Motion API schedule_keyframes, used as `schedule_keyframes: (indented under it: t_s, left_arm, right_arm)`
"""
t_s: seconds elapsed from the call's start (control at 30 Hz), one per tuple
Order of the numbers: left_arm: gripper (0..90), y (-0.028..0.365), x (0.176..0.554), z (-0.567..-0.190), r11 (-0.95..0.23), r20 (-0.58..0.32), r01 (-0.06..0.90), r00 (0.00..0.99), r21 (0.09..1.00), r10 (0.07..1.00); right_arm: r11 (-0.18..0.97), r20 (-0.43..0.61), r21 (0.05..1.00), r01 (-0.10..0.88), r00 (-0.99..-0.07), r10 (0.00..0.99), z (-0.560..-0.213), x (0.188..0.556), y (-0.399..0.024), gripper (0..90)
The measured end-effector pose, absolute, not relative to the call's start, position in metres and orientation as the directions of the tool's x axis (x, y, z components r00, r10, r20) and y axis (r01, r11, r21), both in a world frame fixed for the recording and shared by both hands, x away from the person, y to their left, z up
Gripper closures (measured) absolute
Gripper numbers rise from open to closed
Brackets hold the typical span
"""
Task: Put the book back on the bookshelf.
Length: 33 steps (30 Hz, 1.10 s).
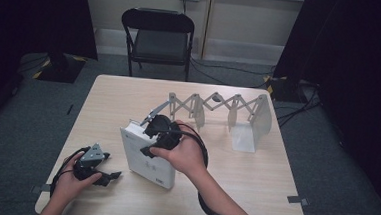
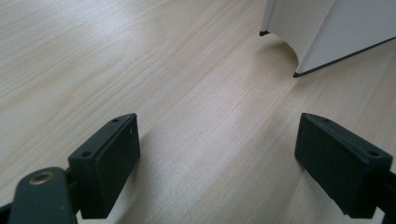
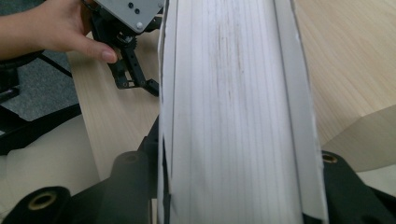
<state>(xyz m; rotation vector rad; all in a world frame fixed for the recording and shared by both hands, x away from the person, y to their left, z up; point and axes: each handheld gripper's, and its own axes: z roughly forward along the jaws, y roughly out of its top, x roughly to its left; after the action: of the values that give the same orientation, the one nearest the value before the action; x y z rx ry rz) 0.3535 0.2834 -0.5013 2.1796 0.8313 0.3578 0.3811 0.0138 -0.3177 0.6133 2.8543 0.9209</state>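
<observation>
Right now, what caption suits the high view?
Right gripper clamps an upright white book beside an expanding rack.

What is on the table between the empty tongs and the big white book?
Nothing: bare light wooden table separates the open left tongs from the thick white book, shown in the high view.

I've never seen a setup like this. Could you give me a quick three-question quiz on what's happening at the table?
1. True or false: the right hand-held gripper grips the white book.
2. What stands behind the book? A) a folding rack B) a kettle C) a lamp
3. What lies between the jaws of the left hand-held gripper?

Key:
1. True; the book's page edges sit between its jaws.
2. A, the expanding rack.
3. Nothing; they stand open over the bare table.
</observation>
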Motion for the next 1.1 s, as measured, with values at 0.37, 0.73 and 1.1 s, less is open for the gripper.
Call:
schedule_keyframes:
  t_s: [0.37,0.73,1.1]
  left_arm:
    - [13.8,0.283,0.353,-0.501,-0.498,-0.008,0.449,0.748,0.742,0.663]
    - [13.7,0.283,0.353,-0.501,-0.495,-0.014,0.455,0.747,0.741,0.665]
    - [13.7,0.283,0.353,-0.501,-0.494,-0.014,0.454,0.747,0.741,0.665]
  right_arm:
    - [0.741,0.024,0.587,0.328,-0.921,0.389,-0.327,0.378,0.007,52.6]
    - [0.774,0.005,0.562,0.292,-0.937,0.350,-0.323,0.381,0.017,49.4]
    - [0.780,0.009,0.554,0.290,-0.939,0.343,-0.324,0.382,0.016,52.7]
